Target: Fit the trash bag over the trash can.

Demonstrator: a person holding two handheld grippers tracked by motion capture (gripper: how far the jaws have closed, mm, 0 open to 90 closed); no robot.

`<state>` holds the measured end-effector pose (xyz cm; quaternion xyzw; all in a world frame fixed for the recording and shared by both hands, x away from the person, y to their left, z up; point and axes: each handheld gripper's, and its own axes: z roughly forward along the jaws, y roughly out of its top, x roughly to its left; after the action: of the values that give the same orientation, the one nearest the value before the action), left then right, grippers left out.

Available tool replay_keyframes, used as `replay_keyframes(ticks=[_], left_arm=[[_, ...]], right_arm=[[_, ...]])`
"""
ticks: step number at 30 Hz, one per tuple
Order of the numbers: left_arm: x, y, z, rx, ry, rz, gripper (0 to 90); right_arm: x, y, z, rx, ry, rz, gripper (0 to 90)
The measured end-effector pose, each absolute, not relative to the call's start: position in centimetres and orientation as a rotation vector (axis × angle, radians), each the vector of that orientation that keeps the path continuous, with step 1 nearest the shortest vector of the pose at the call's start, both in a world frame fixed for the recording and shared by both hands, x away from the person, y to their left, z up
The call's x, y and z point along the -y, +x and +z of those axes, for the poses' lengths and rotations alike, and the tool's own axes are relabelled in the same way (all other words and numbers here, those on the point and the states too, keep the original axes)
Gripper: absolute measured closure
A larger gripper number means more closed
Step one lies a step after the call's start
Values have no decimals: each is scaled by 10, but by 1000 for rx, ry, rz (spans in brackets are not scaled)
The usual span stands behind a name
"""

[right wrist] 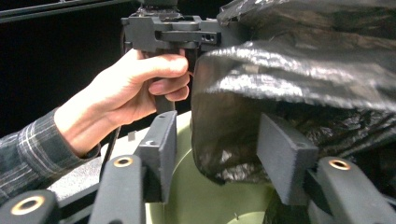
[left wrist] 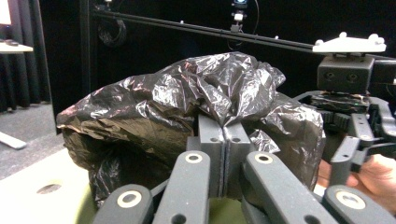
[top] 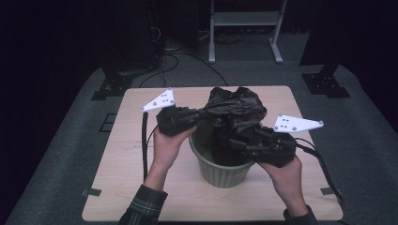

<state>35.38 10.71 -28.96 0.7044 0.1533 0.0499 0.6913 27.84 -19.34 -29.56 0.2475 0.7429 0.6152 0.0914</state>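
Table of pale wood on grey carpet, dark room. We see left gripper pinching black bag over green pot; right gripper half-open, probably gripping nothing.

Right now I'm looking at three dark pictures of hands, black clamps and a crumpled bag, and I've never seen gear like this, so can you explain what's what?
A person at a wooden table holds a hand-operated two-jaw gripper in each hand. One picture looks down from above; the other two come from cameras riding on the grippers, looking along their black jaws. On the table stands a pale green ribbed bin, with a black plastic bin bag bunched over it. The left gripper is shut on a fold of the bag. The right gripper is open, its jaws either side of the bag's hanging edge at the bin's rim, not pinching it.
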Motion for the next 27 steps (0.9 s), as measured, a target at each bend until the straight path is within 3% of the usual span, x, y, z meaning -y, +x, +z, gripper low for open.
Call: replay_keyframes(ticks=[4, 6, 27], left_arm=[[-110, 353, -292, -342, 1578, 106, 891], [-115, 351, -293, -342, 1583, 106, 891], [-197, 329, -301, -420, 1679, 192, 885]], right_arm=[[192, 280, -297, -2203, 756, 1790, 800], [195, 279, -297, -2196, 758, 1756, 895], [270, 285, -294, -2084, 914, 1637, 900]])
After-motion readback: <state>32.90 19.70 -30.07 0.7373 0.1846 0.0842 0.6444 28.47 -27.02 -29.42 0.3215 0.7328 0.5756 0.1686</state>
